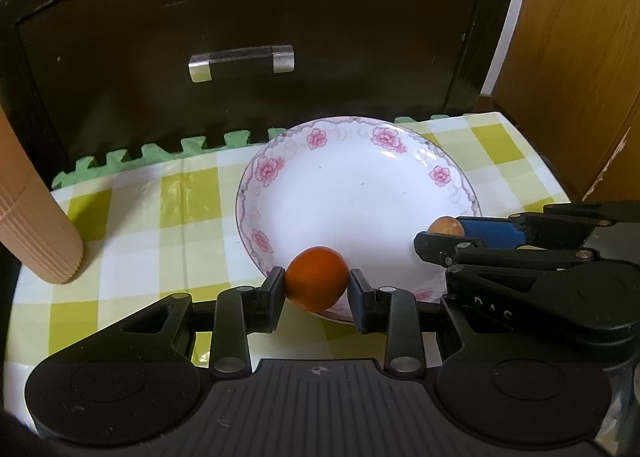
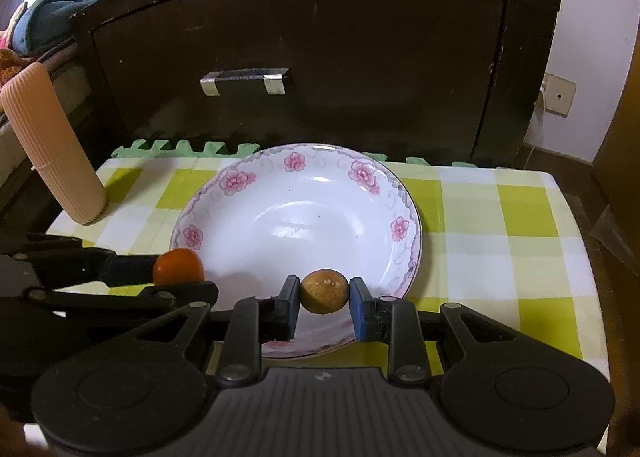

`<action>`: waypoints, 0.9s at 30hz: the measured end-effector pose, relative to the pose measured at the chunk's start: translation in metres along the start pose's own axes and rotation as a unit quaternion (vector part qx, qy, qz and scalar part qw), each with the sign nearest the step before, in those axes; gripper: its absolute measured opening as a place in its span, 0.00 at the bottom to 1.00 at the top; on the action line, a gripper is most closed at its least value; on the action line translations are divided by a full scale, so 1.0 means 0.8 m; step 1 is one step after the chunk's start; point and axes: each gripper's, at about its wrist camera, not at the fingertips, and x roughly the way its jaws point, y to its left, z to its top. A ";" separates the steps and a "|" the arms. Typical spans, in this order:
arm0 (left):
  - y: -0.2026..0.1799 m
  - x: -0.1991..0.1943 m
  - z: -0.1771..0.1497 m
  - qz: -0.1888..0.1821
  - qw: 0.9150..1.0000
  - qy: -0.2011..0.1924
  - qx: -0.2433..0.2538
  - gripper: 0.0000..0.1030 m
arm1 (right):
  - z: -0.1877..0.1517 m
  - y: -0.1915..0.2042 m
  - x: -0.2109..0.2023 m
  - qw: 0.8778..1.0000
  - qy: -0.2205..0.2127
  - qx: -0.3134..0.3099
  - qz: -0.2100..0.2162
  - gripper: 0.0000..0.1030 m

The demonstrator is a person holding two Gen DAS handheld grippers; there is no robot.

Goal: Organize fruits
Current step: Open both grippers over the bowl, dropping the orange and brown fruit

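Two grippers, each holding a fruit over the plate's [image 2: 408, 193] near rim.
Left gripper [image 1: 317, 284] clamps an orange fruit [image 1: 317, 280]; right gripper [image 2: 324, 292] clamps a brown fruit [image 2: 324, 291]; checked cloth [image 2: 500, 225] beneath.

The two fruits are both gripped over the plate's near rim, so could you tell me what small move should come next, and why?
Probably ease both grippers forward and down, then open them. The left gripper holds the orange fruit and the right gripper holds the brownish-yellow fruit only over the near rim of the floral plate, whose middle is bare; released here, they might roll off.
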 end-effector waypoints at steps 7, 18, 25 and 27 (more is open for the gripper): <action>0.000 0.003 0.000 0.002 1.000 -0.004 0.001 0.41 | 0.000 -0.003 0.007 1.000 0.002 0.005 0.000 0.26; 0.003 0.001 0.000 0.003 1.000 -0.003 -0.007 0.48 | -0.003 -0.002 0.005 1.000 -0.003 0.003 -0.007 0.27; 0.002 -0.006 0.002 0.007 1.000 -0.012 -0.011 0.52 | 0.001 -0.003 -0.002 1.000 -0.016 0.008 -0.013 0.29; 0.003 -0.007 0.002 0.008 1.000 -0.013 -0.010 0.53 | 0.002 -0.004 -0.005 1.000 -0.018 0.011 -0.014 0.29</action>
